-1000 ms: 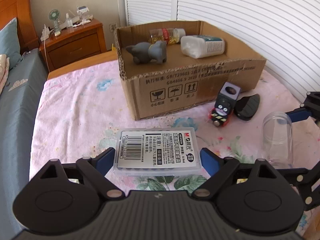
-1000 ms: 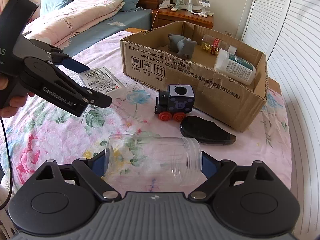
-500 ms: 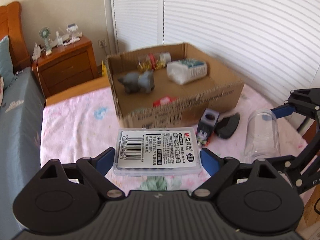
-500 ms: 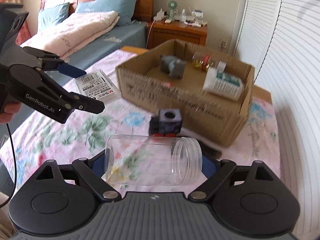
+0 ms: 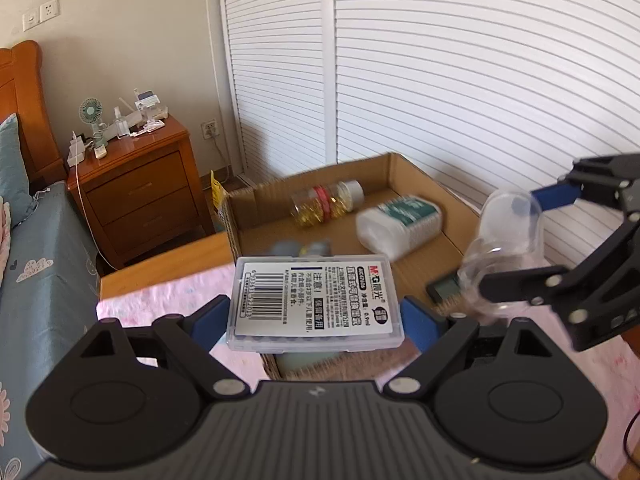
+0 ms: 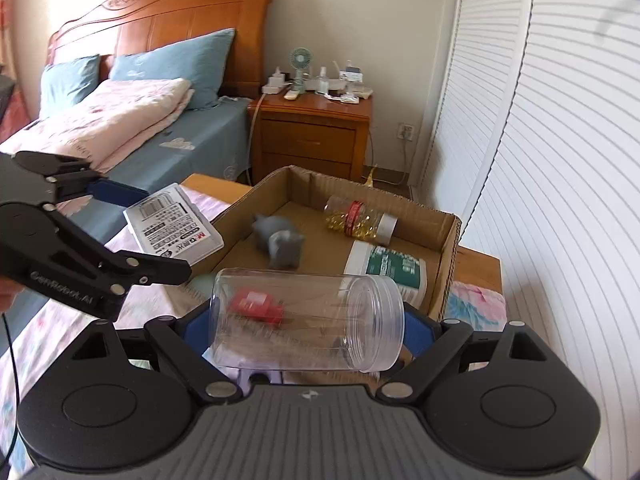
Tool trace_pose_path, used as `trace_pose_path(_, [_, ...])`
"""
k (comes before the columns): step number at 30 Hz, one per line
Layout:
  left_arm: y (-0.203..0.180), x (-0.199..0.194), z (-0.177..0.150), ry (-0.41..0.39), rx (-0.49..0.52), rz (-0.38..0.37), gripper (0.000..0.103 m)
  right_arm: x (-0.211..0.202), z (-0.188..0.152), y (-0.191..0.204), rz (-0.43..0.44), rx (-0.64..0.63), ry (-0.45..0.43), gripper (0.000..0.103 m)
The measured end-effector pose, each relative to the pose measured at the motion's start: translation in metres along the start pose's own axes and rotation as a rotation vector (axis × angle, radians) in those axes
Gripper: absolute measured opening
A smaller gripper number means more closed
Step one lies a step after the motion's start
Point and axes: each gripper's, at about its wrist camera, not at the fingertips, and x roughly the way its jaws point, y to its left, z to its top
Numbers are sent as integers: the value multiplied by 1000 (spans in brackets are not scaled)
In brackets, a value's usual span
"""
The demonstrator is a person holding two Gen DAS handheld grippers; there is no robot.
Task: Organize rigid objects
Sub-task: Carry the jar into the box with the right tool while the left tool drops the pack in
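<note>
My left gripper (image 5: pixel 316 316) is shut on a clear flat plastic case (image 5: pixel 314 302) with a white barcode label, held over the near left corner of the open cardboard box (image 5: pixel 400 164). It also shows in the right wrist view (image 6: pixel 174 228). My right gripper (image 6: pixel 308 324) is shut on an empty clear plastic jar (image 6: pixel 308 320) lying sideways, held above the box's near edge; the jar also shows in the left wrist view (image 5: pixel 504 240). In the box lie a grey toy animal (image 6: pixel 280 240), a jar of yellow capsules (image 6: pixel 360 222) and a white bottle (image 6: pixel 386 272).
The box stands on a table with a pink floral cloth (image 6: pixel 56 328). A small red object (image 6: pixel 258 306) shows through the jar. A wooden nightstand (image 6: pixel 312 132) and a bed (image 6: pixel 132 136) are behind. White louvered doors (image 5: pixel 440 60) line the right side.
Both grippers have risen and moved forward over the box with their objects still held. The toy train and the black object have dropped out of sight below.
</note>
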Motion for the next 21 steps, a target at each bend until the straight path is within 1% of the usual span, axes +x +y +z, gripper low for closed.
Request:
trace_pose_path(3, [6,11,11,0,-2,13,90,23,8,-5,-13,36,5,94])
trace_pose_path(4, [7,15,14,0,-2,18,90,30,9,-6,-17,54,2,95])
trace_pose_path(5, [9,19,17,1,-3,23,90,36,10,-8,-16,70,2,100])
trace_pose_path(6, [10,22,20,2,-3,27,90,41,9,-9,-19,87,4,103])
trace_pose_path(9, [12,33,31,3,2,37,90,48,4,-10,-22,132,13,103])
trace_pose_path(13, [11,46,44,4,11,39,90,41,-7,-7,-38,167,25,103])
trace_pose_path(17, [6,62,55,16,23,40,90,25,-18,0,-64,175,10,103])
trace_pose_path(21, [2,81,65,37,34,40,90,11,-29,2,-68,211,-8,103])
